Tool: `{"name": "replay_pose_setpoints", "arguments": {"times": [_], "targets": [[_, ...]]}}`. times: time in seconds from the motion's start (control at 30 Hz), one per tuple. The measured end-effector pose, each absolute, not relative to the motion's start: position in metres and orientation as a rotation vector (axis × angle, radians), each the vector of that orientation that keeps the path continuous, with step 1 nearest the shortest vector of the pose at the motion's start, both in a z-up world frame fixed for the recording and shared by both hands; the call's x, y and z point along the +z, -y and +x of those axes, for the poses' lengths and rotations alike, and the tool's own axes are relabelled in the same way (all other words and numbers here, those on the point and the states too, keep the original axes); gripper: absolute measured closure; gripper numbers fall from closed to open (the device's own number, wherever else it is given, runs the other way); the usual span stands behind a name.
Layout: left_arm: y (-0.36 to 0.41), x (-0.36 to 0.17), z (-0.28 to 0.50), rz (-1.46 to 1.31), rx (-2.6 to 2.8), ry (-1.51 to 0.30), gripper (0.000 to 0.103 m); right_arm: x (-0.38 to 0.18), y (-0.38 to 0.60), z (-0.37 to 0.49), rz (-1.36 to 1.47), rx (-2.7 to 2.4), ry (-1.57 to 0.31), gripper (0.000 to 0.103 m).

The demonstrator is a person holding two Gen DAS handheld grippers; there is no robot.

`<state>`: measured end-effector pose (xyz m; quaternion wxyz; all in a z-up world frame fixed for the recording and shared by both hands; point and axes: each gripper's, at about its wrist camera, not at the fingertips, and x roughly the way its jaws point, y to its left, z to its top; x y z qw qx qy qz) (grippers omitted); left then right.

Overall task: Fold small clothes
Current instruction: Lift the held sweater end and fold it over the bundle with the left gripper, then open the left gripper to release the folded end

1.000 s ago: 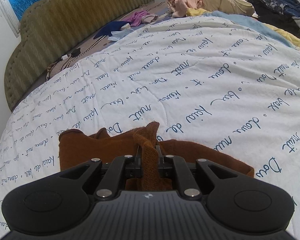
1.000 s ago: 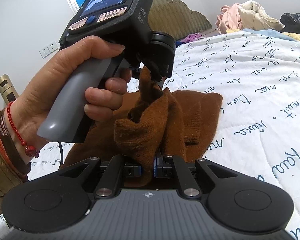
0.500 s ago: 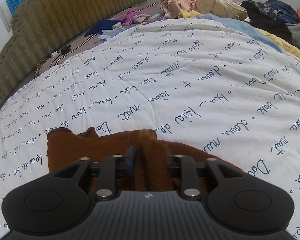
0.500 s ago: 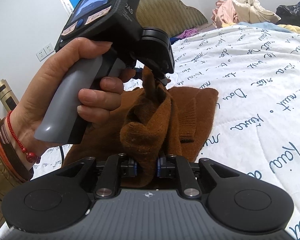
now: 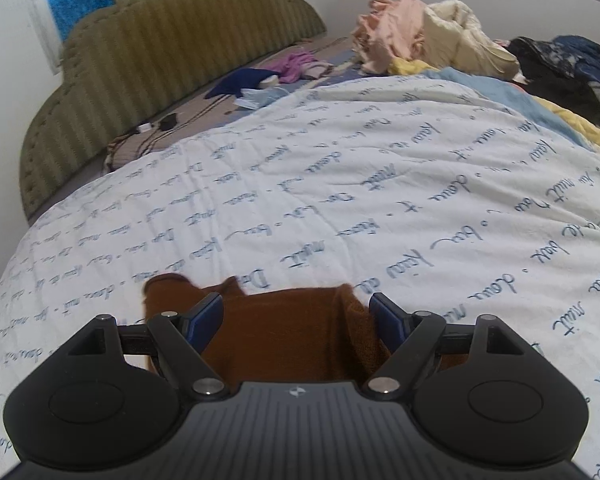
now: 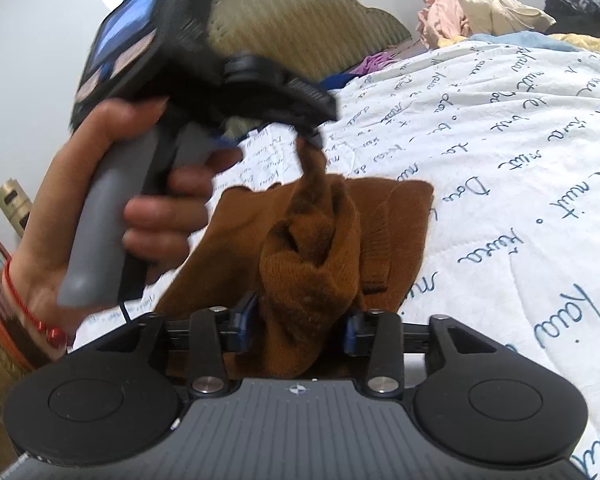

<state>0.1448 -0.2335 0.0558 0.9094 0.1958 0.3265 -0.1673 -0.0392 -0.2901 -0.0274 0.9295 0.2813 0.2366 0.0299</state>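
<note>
A brown knitted garment (image 5: 292, 336) lies bunched on the white quilt (image 5: 340, 184) with blue script. My left gripper (image 5: 298, 314) hovers just over it; its jaws are opening wide and no pad presses the cloth. In the right wrist view a hand holds this left gripper (image 6: 268, 138), and a peak of the brown garment (image 6: 308, 264) still stands up to one of its fingertips (image 6: 315, 136). My right gripper (image 6: 299, 322) is low at the garment's near edge. Its jaws are opening with a thick bunch of the knit loose between them.
A green padded headboard (image 5: 160, 52) stands at the back left. A pile of pink, cream and dark clothes (image 5: 440, 40) sits at the far end of the bed. Small purple and navy items (image 5: 260, 76) lie near the headboard. A person's wrist wears red bracelets (image 6: 40, 320).
Both grippers went from shut on the brown garment to jaws apart. The left gripper rose a little and let the cloth drop; the bunch between the right gripper's jaws has loosened.
</note>
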Motion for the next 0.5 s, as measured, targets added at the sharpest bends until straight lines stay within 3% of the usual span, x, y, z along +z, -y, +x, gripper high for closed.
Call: {"name": "replay_pose_setpoints", "arguments": {"times": [0.23,0.3,0.33,0.5], "targets": [[0.202,0.056,0.138,0.394,-0.288,-0.658,0.023,-0.024,0.302,-0.035,0.627,0.058,-0.474,0.058],[0.192,0.054,0.137,0.386,-0.277,-0.662,0.023,-0.024,0.302,-0.033,0.627,0.055,-0.480,0.076],[0.188,0.053,0.137,0.382,-0.269,-0.666,0.023,-0.025,0.302,-0.033,0.625,0.049,-0.489,0.080],[0.166,0.049,0.138,0.361,-0.245,-0.693,0.023,-0.037,0.309,-0.031,0.743,0.092,-0.532,0.087]]}}
